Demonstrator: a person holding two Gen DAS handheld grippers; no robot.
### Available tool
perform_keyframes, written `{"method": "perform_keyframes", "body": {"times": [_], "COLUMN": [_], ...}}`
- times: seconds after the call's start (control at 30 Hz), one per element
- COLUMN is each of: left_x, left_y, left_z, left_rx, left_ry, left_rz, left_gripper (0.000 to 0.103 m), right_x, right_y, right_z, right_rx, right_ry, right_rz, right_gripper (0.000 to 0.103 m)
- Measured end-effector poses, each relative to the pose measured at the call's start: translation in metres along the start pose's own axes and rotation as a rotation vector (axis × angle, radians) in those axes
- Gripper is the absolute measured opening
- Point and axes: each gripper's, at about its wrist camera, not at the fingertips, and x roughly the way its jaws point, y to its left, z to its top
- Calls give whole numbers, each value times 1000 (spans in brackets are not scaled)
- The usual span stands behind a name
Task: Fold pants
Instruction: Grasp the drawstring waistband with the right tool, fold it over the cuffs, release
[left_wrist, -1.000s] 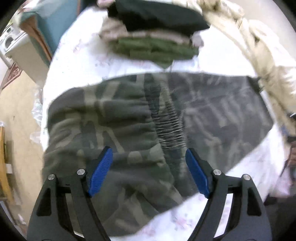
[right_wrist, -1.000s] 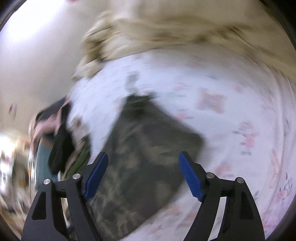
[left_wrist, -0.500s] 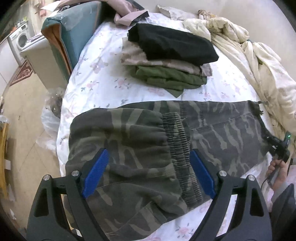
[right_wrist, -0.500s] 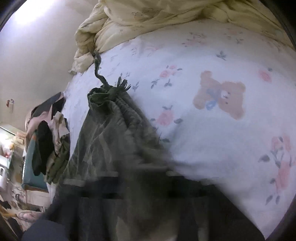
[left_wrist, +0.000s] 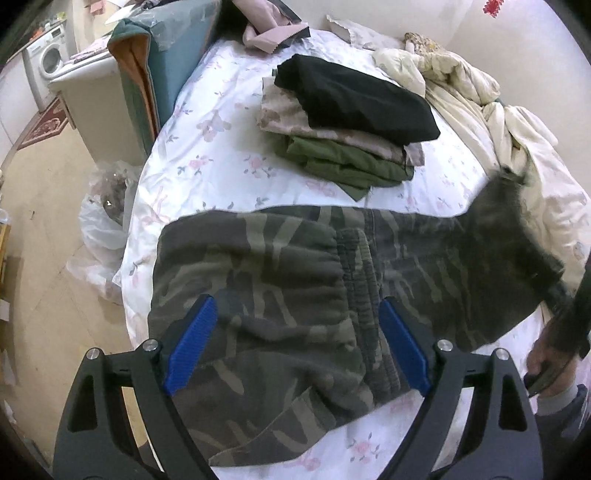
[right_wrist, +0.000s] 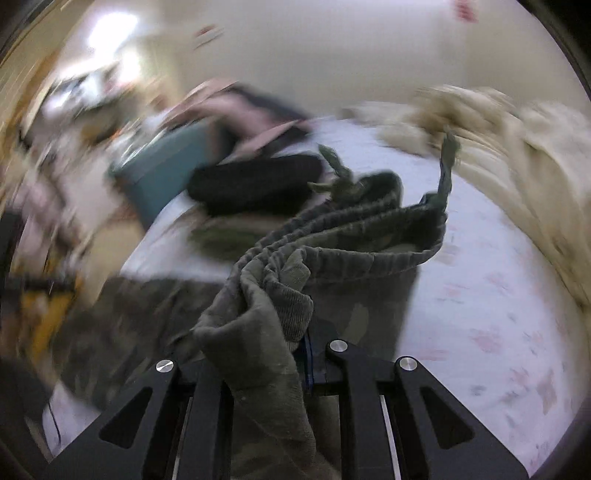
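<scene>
Home bedroom: my view covers bed with floral sheet (left_wrist: 221, 155), rumpled cream duvet (left_wrist: 480, 96) at 1 o'clock, folded clothes stack (left_wrist: 351, 122) at 12, washing machine (left_wrist: 50, 62) at 10.

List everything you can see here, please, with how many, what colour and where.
camouflage pants: one, green-grey, across the bed's near part, waistband end lifted
folded clothes stack: one, black over beige over olive, behind the pants
bedsheet: one, white with pink flowers
crumpled quilt: one, cream, along the wall
washing machine: one, white, far left
plastic bag: one, clear, on the floor
left gripper: black, blue pads, jaws open above the pants
right gripper: black, jaws shut on the waistband
</scene>
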Motion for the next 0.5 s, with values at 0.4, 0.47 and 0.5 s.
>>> {"method": "perform_keyframes", "body": {"times": [0.4, 0.47, 0.5], "left_x": [-3, -5, -6], "left_y": [9, 5, 4], "left_z": [-4, -3, -2], "left_rx": [-30, -24, -18], "left_ry": [27, 27, 22], "left_rz": [-28, -46, -46], "left_gripper": [87, 87, 87], "right_x": [100, 85, 72], "right_y": [127, 127, 124], "right_z": [-94, -86, -78], "right_rx": [-298, -264, -237], "right_ry": [388, 417, 409], "right_rz": [31, 116, 188], "right_gripper": [62, 63, 62]}}
